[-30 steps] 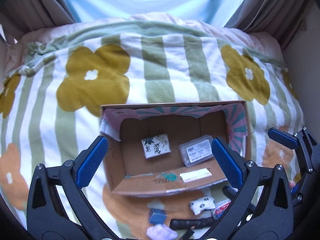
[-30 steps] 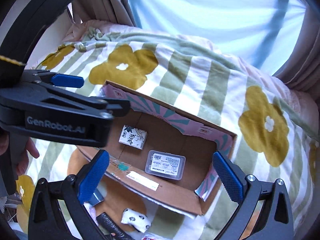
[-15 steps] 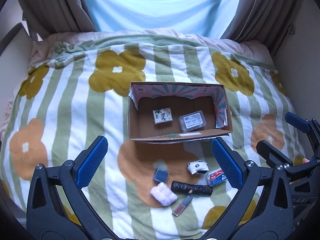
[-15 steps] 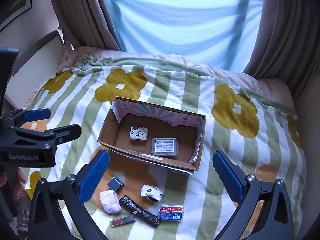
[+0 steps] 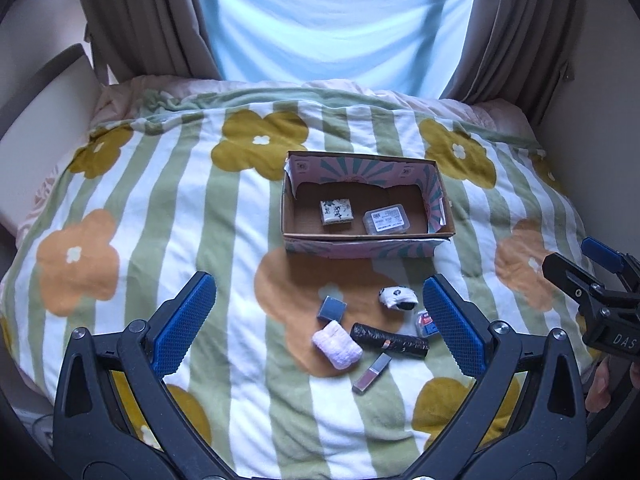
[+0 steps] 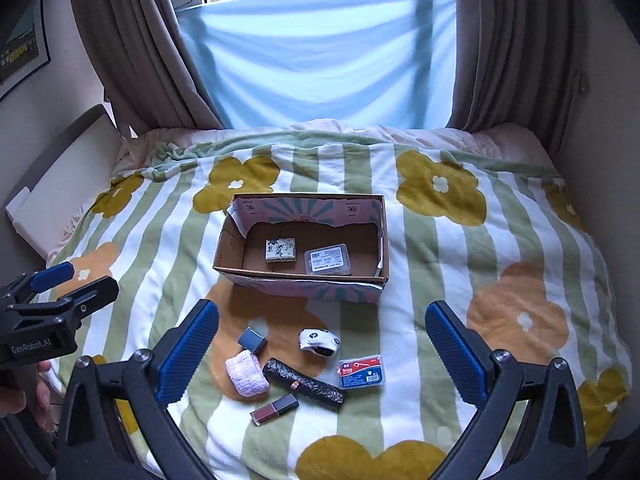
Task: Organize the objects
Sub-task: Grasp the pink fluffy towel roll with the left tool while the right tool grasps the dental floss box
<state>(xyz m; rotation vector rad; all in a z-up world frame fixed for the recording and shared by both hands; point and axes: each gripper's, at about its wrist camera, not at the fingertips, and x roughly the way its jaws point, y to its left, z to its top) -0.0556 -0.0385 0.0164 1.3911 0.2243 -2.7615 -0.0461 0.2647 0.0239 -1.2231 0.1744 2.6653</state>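
Observation:
A cardboard box (image 5: 288, 216) (image 6: 226, 258) lies open on the bed; inside are a patterned white packet (image 5: 337, 211) (image 6: 281, 249) and a clear plastic case (image 5: 387, 219) (image 6: 327, 260). In front of it lie a small blue box (image 5: 331, 307) (image 6: 252, 339), a pink cloth roll (image 5: 337, 345) (image 6: 246, 372), a black tube (image 5: 389, 340) (image 6: 304, 385), a lipstick (image 5: 372, 372) (image 6: 274, 409), a black-and-white pouch (image 5: 398, 298) (image 6: 319, 342) and a red-and-blue case (image 6: 360, 372). My left gripper (image 5: 320, 322) and right gripper (image 6: 322, 354) hover open above these, holding nothing.
A striped quilt with flower prints (image 5: 160, 208) (image 6: 460, 248) covers the bed. Brown curtains (image 6: 132, 48) and a pale blue sheet (image 6: 320, 52) hang behind. A white headboard (image 6: 60, 176) stands at the left. A hand (image 6: 40, 396) holds the other gripper at the view's edge.
Both grippers have pulled back and up from the box, so the whole bed and the loose items in front of the box now show. Both stay open.

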